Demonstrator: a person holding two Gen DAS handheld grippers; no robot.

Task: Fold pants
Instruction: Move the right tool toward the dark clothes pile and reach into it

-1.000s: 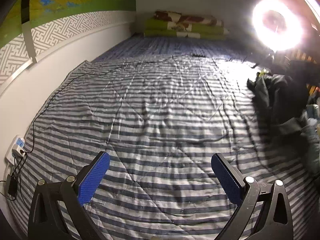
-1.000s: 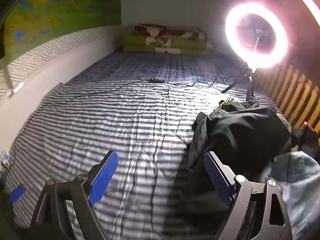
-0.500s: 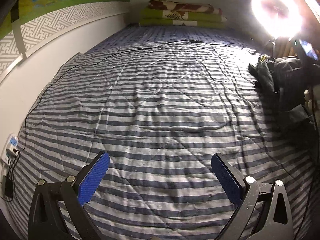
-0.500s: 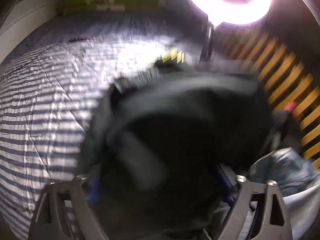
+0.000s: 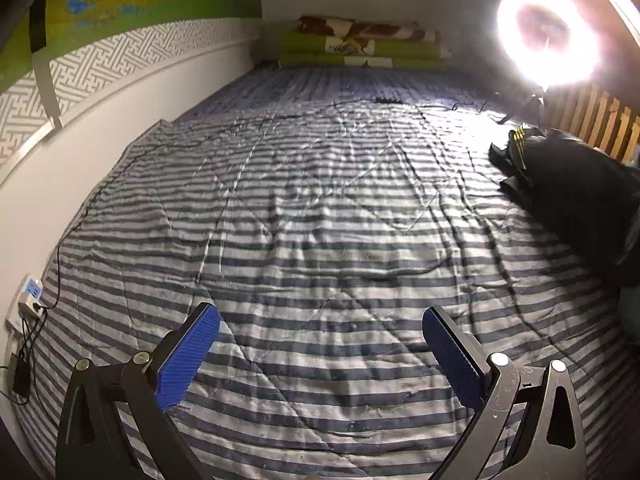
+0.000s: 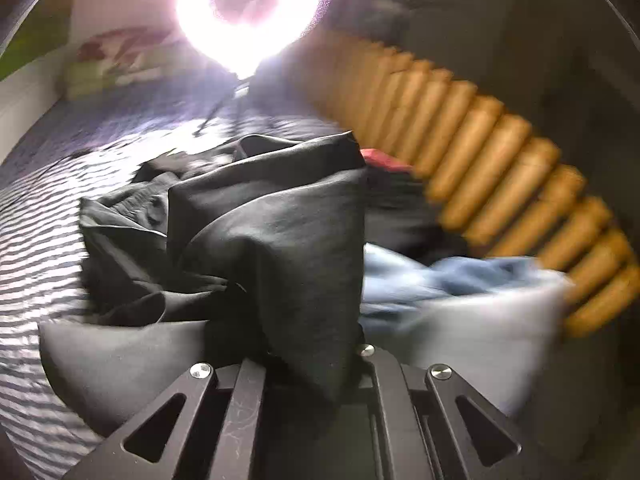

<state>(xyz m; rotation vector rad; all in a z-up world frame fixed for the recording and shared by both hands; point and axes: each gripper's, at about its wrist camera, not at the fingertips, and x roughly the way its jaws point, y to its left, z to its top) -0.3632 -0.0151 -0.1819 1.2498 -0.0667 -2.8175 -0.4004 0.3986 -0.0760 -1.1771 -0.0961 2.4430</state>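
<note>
1. Bunching up in the centre of the right wrist frame, the black pants (image 6: 272,232) run down into the right gripper (image 6: 308,364), whose jaws are clenched on a fold of the cloth.
2. Seen from the left wrist, the same pants (image 5: 576,184) lie as a dark heap at the right edge of the frame, with yellow stripes showing at the heap's upper left end.
3. The left gripper (image 5: 320,344) hangs at the bottom of its frame with blue pads (image 5: 188,356) spread wide and released, nothing between them, only quilt below.
4. Right of the pants in the right wrist frame lies blurred pale blue clothing (image 6: 452,292), with something red (image 6: 384,158) just above it.
5. No container shows in either frame.
6. The surface is a grey and white striped quilt (image 5: 312,216) on a bed, creased, with a thin cable (image 5: 240,142) across its upper part.
7. A ring light (image 5: 548,32) glares at upper right, wooden slats (image 5: 596,120) beside it, folded blankets (image 5: 360,44) at the top centre, a white wall (image 5: 100,136) with a socket (image 5: 30,298) on the left.
</note>
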